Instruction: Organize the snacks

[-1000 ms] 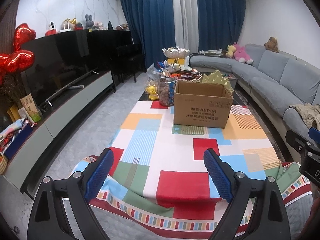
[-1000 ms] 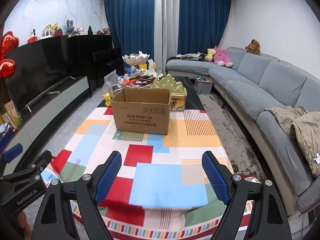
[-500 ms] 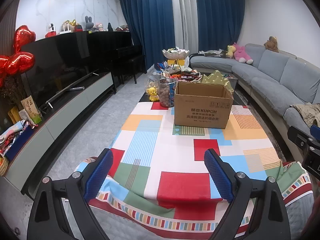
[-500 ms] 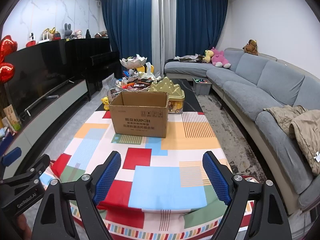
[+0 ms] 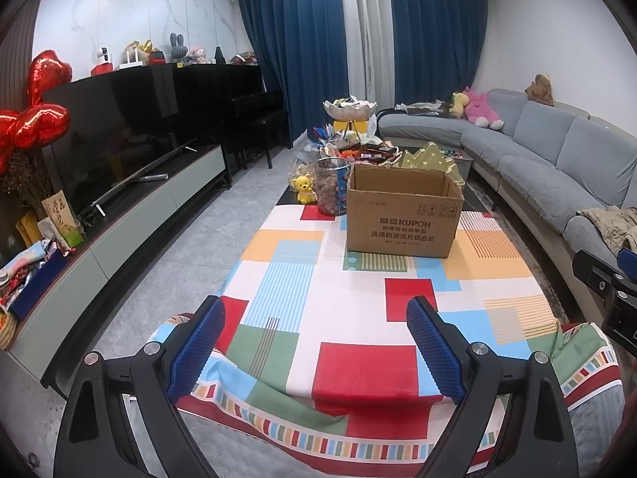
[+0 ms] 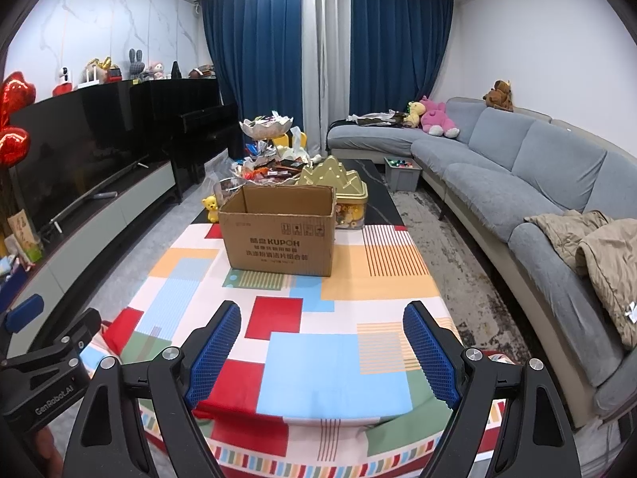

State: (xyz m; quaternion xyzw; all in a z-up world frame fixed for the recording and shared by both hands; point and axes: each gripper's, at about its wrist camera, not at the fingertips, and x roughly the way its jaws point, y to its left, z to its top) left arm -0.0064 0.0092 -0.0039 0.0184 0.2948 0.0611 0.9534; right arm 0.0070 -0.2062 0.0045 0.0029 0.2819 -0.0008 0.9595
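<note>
An open brown cardboard box [image 5: 402, 219] [image 6: 280, 235] stands at the far end of a table with a coloured patchwork cloth [image 5: 358, 298] [image 6: 326, 338]. Behind it lies a heap of wrapped snacks [image 5: 358, 149] [image 6: 270, 169], a clear jar of round snacks [image 5: 332, 191], a gold mountain-shaped tin [image 6: 338, 187] and a tiered bowl stand [image 5: 349, 109]. My left gripper [image 5: 314, 346] is open and empty over the table's near edge. My right gripper [image 6: 320, 352] is open and empty beside it, well short of the box.
A grey sofa [image 6: 537, 183] runs along the right with a tan jacket [image 6: 597, 247] on it. A TV cabinet [image 5: 131, 215] with a large TV stands at the left. A yellow bear toy [image 5: 304, 193] sits left of the box. Grey floor lies between table and cabinet.
Both grippers have drawn back slightly and tilted a little upward; the box looks marginally farther. Both stay open and empty.
</note>
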